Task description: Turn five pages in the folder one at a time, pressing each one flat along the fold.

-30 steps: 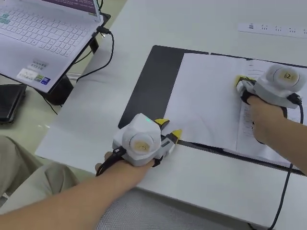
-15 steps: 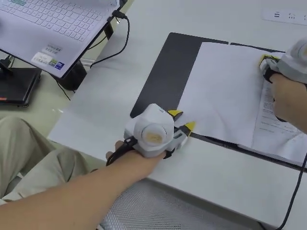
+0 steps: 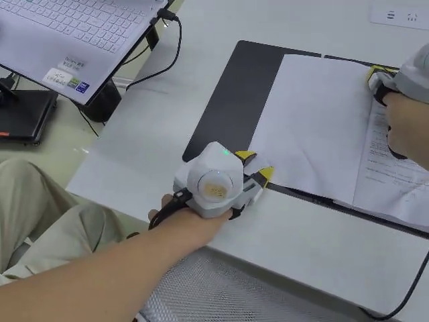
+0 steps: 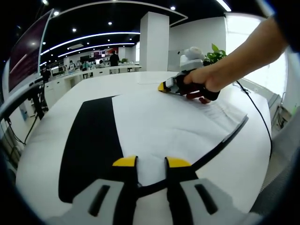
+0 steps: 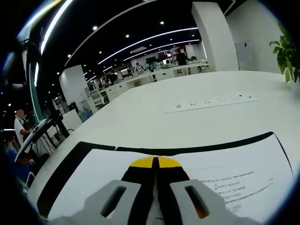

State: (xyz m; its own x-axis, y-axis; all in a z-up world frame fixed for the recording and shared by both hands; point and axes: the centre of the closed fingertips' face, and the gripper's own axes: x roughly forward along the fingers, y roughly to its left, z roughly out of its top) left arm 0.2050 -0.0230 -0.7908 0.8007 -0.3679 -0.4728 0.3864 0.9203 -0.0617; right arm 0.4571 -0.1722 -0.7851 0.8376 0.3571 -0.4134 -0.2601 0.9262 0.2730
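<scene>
Jaws parted just a little on the left hand-held gripper, and nothing is clamped between them. It lies low on the bench at the near left corner of the blank page, with that corner sitting right in the gap at the yellow tips. My read: it is parked there to steady the loose edge so the leaf cannot spring back.

Over to the right hand-held gripper: jaws closed tight, tips together, gripping nothing. The closed tips are set down on the paper at the far end of the fold, where the blank page meets the printed page. Closed jaws make one blunt presser, which looks like the reason for holding them that way.

So this reads as the pressing step, with the stroke starting at the top. The next move probably calls for a steady drag down the fold toward the near edge, and too much push could wrinkle the sheet. How many pages are done, I cannot tell.

Widening out, the black folder lies open and flat mid-bench, its left cover bare beside the blank page. A laptop sits at the far left with a cable trailing from it. A power strip lies at the far edge, well apart from the work.
</scene>
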